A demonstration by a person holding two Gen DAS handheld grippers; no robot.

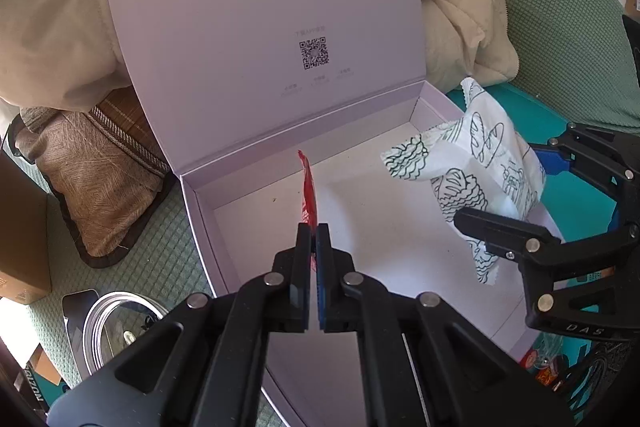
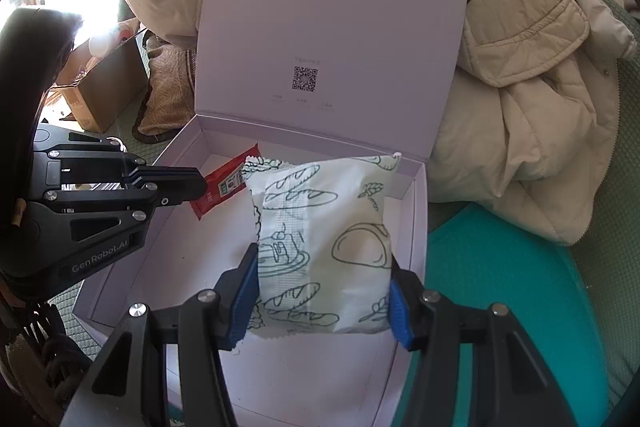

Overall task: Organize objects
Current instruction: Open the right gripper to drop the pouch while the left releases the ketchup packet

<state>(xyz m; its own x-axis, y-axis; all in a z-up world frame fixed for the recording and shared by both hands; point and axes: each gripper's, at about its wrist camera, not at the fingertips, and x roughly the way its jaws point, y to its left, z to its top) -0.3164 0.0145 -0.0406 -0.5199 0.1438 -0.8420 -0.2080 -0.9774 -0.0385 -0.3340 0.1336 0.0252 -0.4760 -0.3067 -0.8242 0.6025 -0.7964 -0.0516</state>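
Box: pale lilac box, lid raised at the far side, floor bare; it sits on a green quilted cover with a beige jacket behind.
Left wrist view, red sachet: red sachet is seen edge-on, pinched between the closed fingers of the left gripper, hanging over the left half of the box floor.
Left wrist view, bread packet: white bread packet printed with loaves hangs at the right, over the box's right wall, in the right gripper.
Right wrist view, bread packet: white bread packet sits squeezed between the blue pads of the right gripper, fingers partly apart and gripping its two sides, above the right half of the box.
Right wrist view, red sachet: red sachet sticks out of the left gripper at the left, over the far left corner.
Step in hand: both items carried over the open box, neither set down.
Next move: lower each to the floor on its own side, keep them apart, then open the fingers; the soft packet may stick to a pad.
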